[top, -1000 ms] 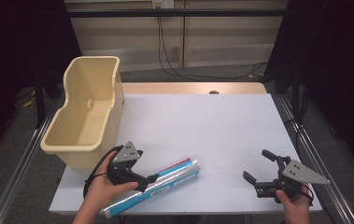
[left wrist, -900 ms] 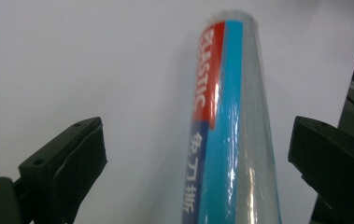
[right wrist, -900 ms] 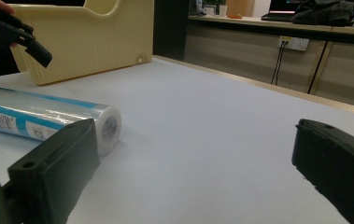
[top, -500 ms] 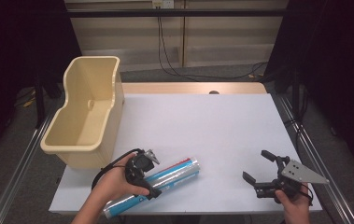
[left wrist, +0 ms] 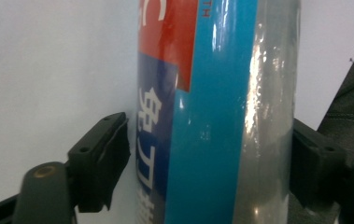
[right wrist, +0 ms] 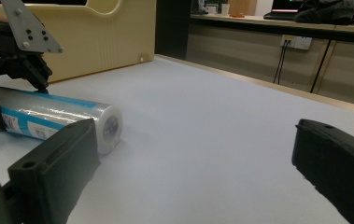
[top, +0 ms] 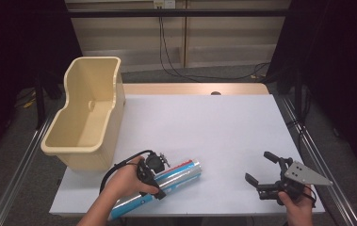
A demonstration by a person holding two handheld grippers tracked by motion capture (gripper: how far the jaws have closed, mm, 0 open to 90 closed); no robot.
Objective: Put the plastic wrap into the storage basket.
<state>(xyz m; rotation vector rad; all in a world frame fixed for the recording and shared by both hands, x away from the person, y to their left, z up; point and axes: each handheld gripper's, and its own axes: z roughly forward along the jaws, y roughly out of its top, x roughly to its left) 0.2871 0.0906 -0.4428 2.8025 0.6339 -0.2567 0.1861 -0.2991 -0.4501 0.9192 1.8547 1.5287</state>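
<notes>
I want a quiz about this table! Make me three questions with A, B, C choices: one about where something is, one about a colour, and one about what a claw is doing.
1. Where is the bin?
A. At the left edge of the table
B. At the right edge
C. Under the table

2. What colour is the bin?
A. Green
B. Pale yellow
C. Black

3. What is the left claw doing?
A. Sitting inside the bin
B. Holding a cup
C. Straddling the roll

Answers:
1. A, since the high view shows it standing at the left edge of the white table.
2. B, its walls look pale yellow all over.
3. C, because the left gripper view shows a jaw on each side of the roll, though not clearly squeezing it. The right claw is open, away from the roll.
</notes>
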